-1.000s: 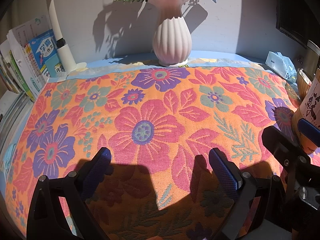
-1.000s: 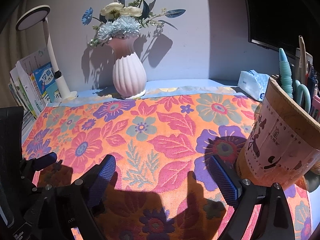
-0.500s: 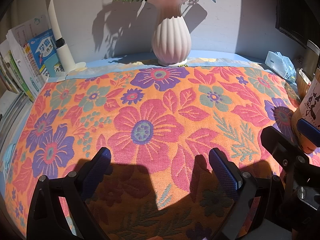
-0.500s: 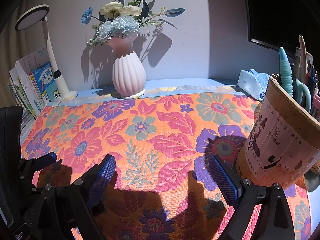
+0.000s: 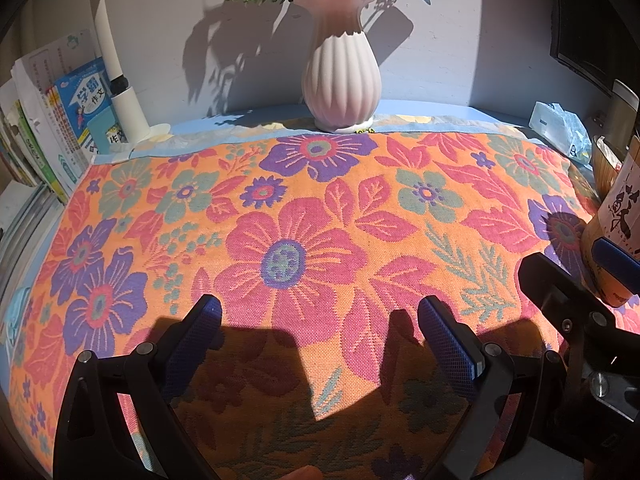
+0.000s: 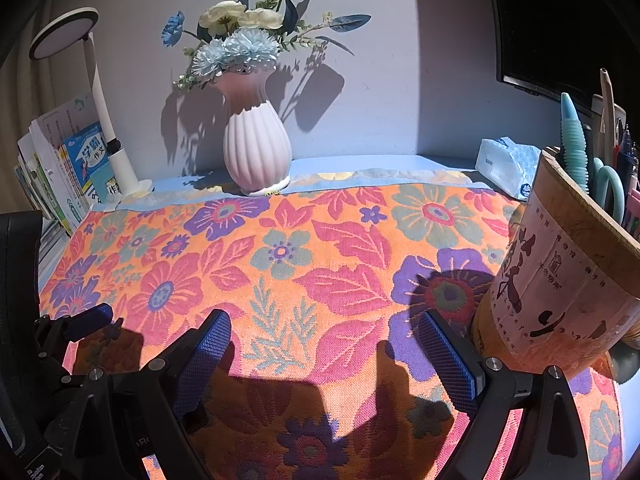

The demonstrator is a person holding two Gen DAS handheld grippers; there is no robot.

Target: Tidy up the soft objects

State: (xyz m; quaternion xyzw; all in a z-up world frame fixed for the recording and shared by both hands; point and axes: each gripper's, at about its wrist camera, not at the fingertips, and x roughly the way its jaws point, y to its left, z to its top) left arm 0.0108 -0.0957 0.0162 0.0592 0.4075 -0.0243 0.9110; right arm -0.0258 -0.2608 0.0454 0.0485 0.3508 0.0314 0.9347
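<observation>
One floral cloth (image 5: 304,216), orange with pink, purple and teal flowers, lies spread flat over nearly the whole bench (image 6: 360,162), whose pale blue top shows only as a strip along the back wall. Two hand-held grippers hang low over its near edge, side by side: the left hand-held gripper (image 5: 320,320) with its blue-padded fingers spread wide and nothing between them, and the right hand-held gripper (image 6: 324,334) likewise spread and empty, its right finger just beside a pen holder (image 6: 560,280). Each casts a dark shadow on the cloth below it. On the back strip stands one ribbed pink vase (image 6: 256,152) holding blue and cream flowers, touching the cloth's far edge. One white desk lamp (image 6: 100,112) rises at the back left, next to a row of upright books (image 6: 60,168) too tightly packed to count. One tissue pack (image 6: 506,164) rests at the back right, under the corner of one dark screen (image 6: 560,20). The pen holder sits on the cloth's right side and holds scissors and several pens. Strong sunlight falls across the pale wall. The middle of the cloth is open; the right edge is crowded by the holder and the left by the books.
</observation>
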